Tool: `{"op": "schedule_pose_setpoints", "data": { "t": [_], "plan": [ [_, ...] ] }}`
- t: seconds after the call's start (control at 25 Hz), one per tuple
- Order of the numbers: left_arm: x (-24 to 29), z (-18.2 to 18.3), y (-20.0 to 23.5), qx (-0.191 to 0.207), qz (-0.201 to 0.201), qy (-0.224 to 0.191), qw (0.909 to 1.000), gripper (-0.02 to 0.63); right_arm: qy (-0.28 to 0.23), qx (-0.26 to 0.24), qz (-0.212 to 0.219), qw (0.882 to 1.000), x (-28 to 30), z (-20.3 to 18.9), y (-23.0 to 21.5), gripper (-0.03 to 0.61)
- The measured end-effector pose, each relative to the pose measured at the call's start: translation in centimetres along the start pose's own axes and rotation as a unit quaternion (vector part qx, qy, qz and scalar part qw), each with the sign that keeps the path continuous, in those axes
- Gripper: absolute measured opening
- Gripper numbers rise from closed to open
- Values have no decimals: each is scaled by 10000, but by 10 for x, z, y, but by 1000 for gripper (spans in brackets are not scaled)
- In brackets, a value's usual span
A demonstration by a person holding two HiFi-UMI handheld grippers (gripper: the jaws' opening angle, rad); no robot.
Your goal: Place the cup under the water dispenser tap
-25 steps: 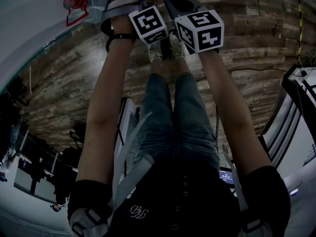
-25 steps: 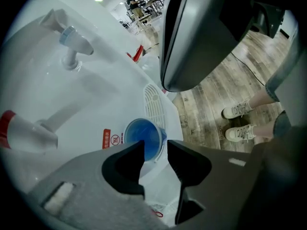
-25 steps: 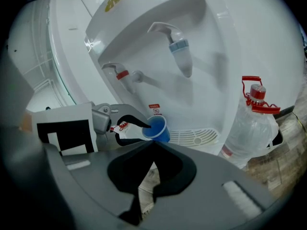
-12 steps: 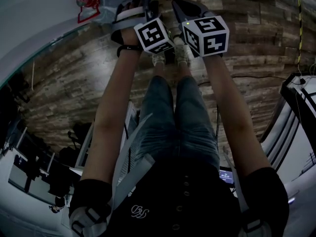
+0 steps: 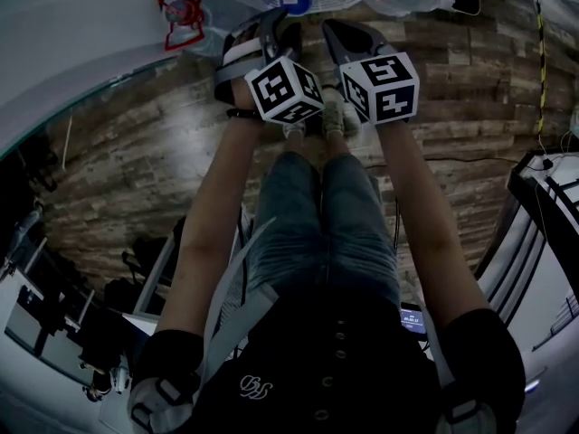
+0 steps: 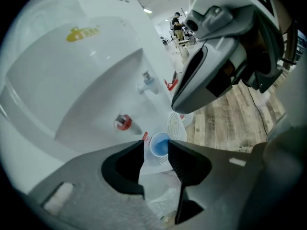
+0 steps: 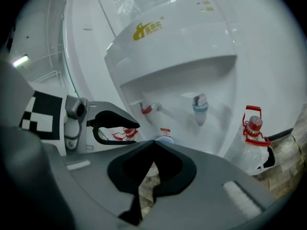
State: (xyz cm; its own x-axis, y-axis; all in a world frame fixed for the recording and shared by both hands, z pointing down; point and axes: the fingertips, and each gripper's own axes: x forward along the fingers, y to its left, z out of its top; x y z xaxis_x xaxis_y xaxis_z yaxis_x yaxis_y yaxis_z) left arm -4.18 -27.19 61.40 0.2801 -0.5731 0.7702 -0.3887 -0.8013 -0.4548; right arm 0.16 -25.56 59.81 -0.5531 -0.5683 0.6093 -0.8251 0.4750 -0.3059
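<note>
L gripper [image 6: 156, 146] jaws apart, just been opening. Cup [image 6: 159, 145], blue inside, shows in gap past tips, not gripped. White dispenser [image 6: 72, 80] behind; red tap [image 6: 123, 122], blue tap [image 6: 147, 80], wood floor [image 6: 230, 119] at rt.

Red-handled clear bottle [image 7: 252, 150] on a wooden plank floor [image 5: 136, 161]

support: wood-plank floor [image 5: 470, 89] | on it: water dispenser [image 7: 192, 47]; clear bottle [image 7: 249, 150], red handle

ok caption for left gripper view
Left hand-held gripper, jaws just opened and empty, facing the cup at the dispenser
</note>
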Motion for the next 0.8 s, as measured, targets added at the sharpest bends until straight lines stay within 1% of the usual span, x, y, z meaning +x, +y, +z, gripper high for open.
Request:
{"op": "schedule_pose_setpoints", "data": {
  "t": [0.2, 0.36, 0.48, 0.56, 0.64, 0.72, 0.8],
  "plan": [
    [-30, 12, 17, -658, 97, -311, 9973, 158, -38, -213, 19, 9998, -16, 16, 11, 0],
    [-56, 20, 26, -1232, -1, -451, 9914, 158, -51, -283, 121, 9995, -31, 31, 26, 0],
    [-77, 27, 36, -1578, -31, -626, 9855, 158, -102, -325, 116, 9994, -43, 45, 37, 0],
    [-92, 34, 41, -1752, -67, -744, 9817, 158, -172, -312, 92, 9993, -54, 55, 43, 0],
    [-106, 40, 47, -1819, -66, -839, 9797, 156, -272, -279, 54, 9992, -66, 65, 45, 0],
    [-120, 45, 56, -1874, -8, -924, 9779, 127, -343, -260, 22, 9991, -75, 76, 46, 0],
    [-133, 49, 66, -1980, 59, -1027, 9748, 126, -384, -294, 12, 9988, -82, 85, 50, 0]
  ]
}}
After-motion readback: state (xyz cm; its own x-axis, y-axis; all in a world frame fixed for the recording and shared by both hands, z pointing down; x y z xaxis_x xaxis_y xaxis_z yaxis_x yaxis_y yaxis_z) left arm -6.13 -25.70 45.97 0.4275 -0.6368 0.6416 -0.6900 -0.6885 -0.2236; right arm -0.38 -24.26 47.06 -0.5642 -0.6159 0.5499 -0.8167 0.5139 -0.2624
